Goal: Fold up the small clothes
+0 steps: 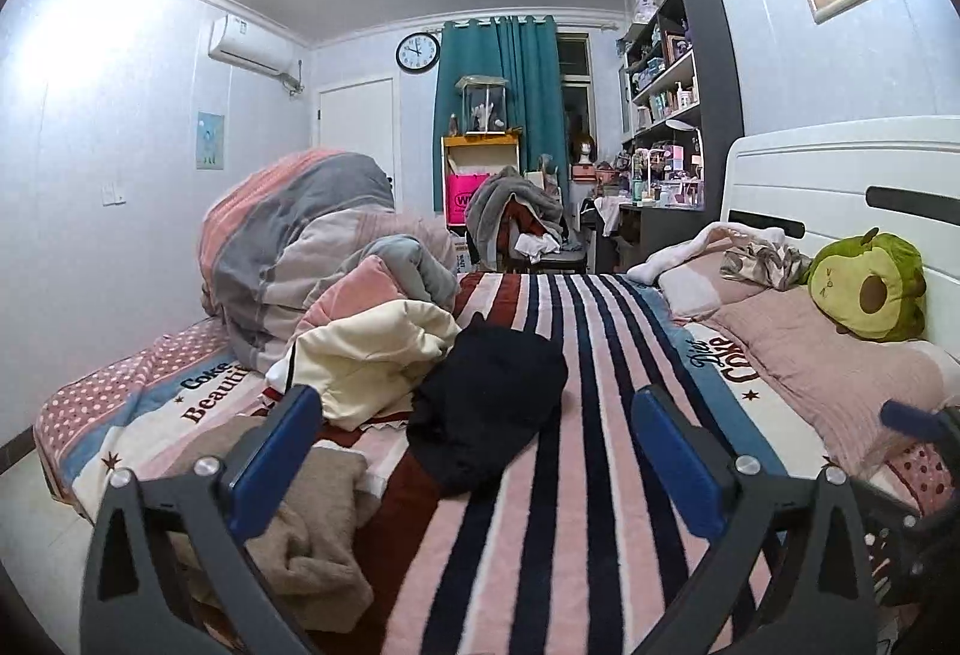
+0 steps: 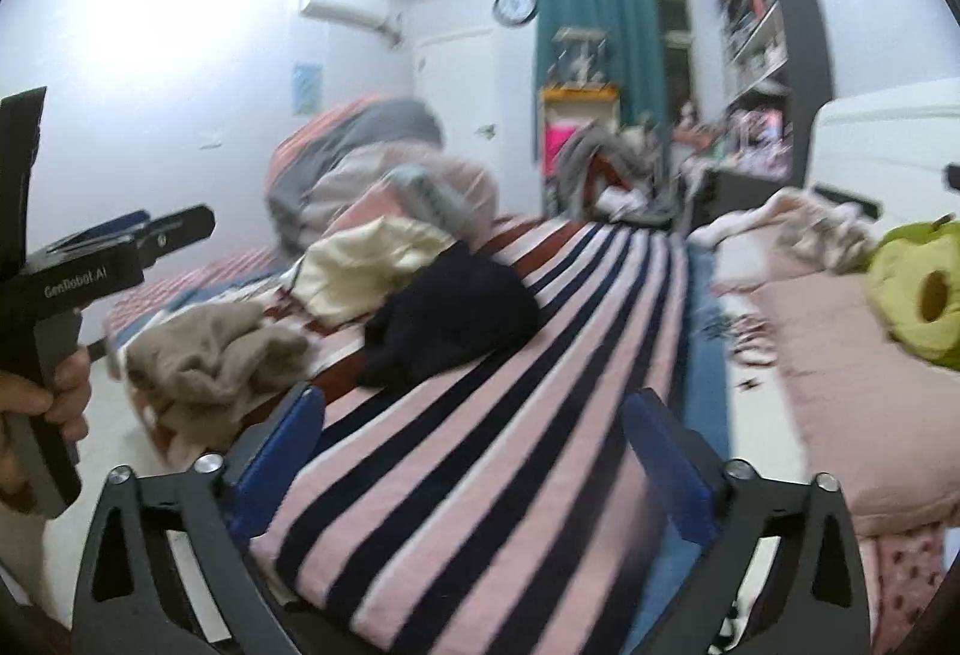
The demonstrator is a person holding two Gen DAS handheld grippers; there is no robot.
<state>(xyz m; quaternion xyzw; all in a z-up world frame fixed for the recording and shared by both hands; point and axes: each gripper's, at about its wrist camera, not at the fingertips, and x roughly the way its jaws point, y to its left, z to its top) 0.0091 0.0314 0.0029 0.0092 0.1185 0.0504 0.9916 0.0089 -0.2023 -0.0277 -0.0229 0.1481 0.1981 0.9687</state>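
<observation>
On the striped bed (image 1: 600, 415) a crumpled black garment (image 1: 486, 403) lies beyond both empty, wide-open tongs (image 1: 480, 451).

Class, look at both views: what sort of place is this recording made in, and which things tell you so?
Most likely a lived-in bedroom. A bed with a striped cover fills the foreground, pillows and an avocado plush toy lie by its white headboard, and a cluttered bookshelf stands behind.

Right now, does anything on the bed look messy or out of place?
Yes. Three garments lie crumpled and unfolded on the striped blanket: a black one, a cream one and a beige one hanging over the bed's edge.
</observation>
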